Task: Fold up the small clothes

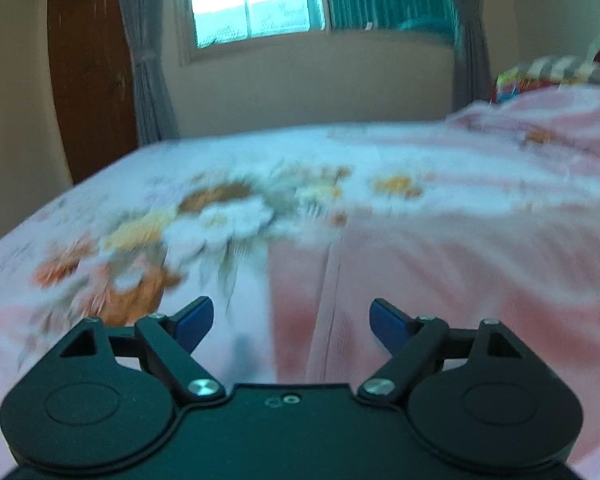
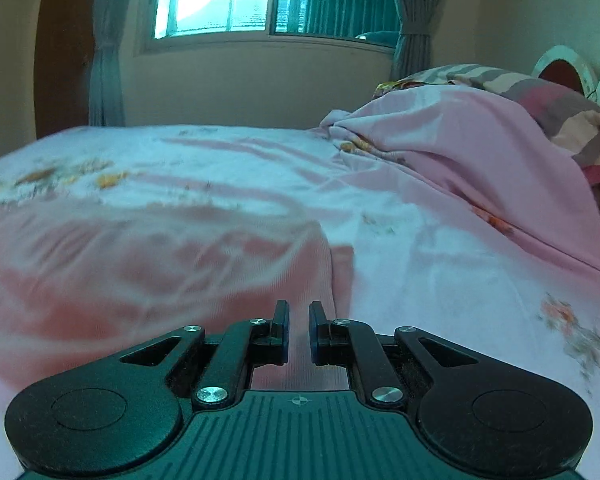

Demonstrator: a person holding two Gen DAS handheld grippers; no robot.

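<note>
Garment: pink ribbed knit cloth (image 2: 148, 276), soft and creased, spread flat on the bed; straight seam or folded edge running toward the camera in both views.
Garment place: directly ahead of and beneath both grippers; seen in the left wrist view (image 1: 440, 264) to the right of the floral print.
Left gripper (image 1: 292, 322): jaws spread wide, blue pads on black linked fingers, nothing between them; hovering above the cloth edge.
Right gripper (image 2: 299, 320): jaws drawn almost together, a narrow slit left; pink cloth visible behind the slit, whether pinched cannot be told.
Bed sheet (image 1: 228, 216): smooth white-pink cotton, printed with orange, yellow and white flowers; blurred.
Quilt (image 2: 460, 140): pale pink, bunched in soft folds at the right.
Pillow (image 2: 548, 100): grey and pink stripes, rumpled.
Window (image 2: 220, 0): barred panes, bright.
Curtains (image 2: 106, 60): grey, hanging in pleats.
Door (image 1: 92, 80): dark brown wood.
Writing: none readable.
</note>
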